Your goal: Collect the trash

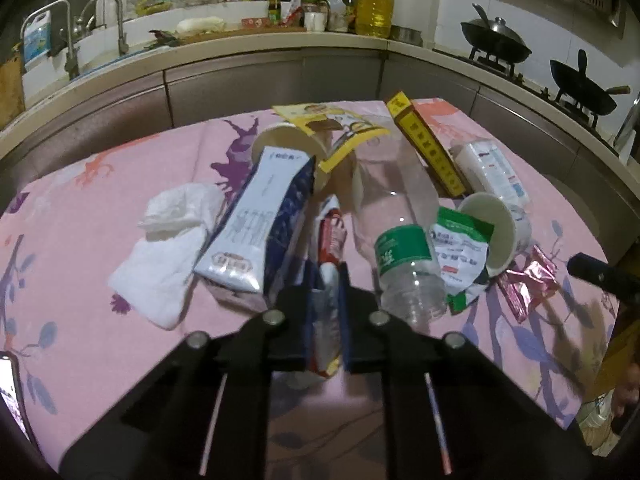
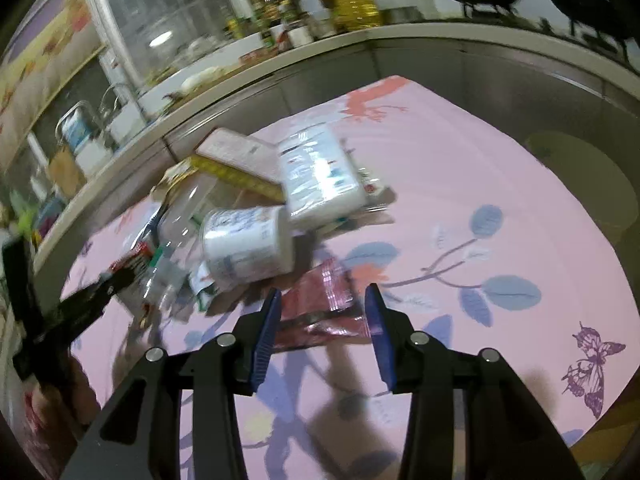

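Observation:
Trash lies heaped on a pink flowered cloth (image 1: 80, 208): a white and blue milk carton (image 1: 256, 224), crumpled tissue (image 1: 168, 248), a clear bottle with a green label (image 1: 404, 248), a tipped paper cup (image 1: 492, 228), a green packet (image 1: 460, 240) and a yellow box (image 1: 428, 144). My left gripper (image 1: 326, 276) is shut on a red and white wrapper (image 1: 332, 236) at the near side of the heap. A shiny pink wrapper (image 2: 320, 300) lies on the cloth. My right gripper (image 2: 324, 300) hangs open over it, its blue pads on either side and not pressing.
A curved kitchen counter (image 1: 280, 40) with a sink, taps and several bottles runs behind the table. Two woks (image 1: 496, 40) sit on the stove at the right. A lit phone (image 1: 8, 392) lies at the table's near left edge. A tissue pack (image 2: 320, 176) lies behind the cup.

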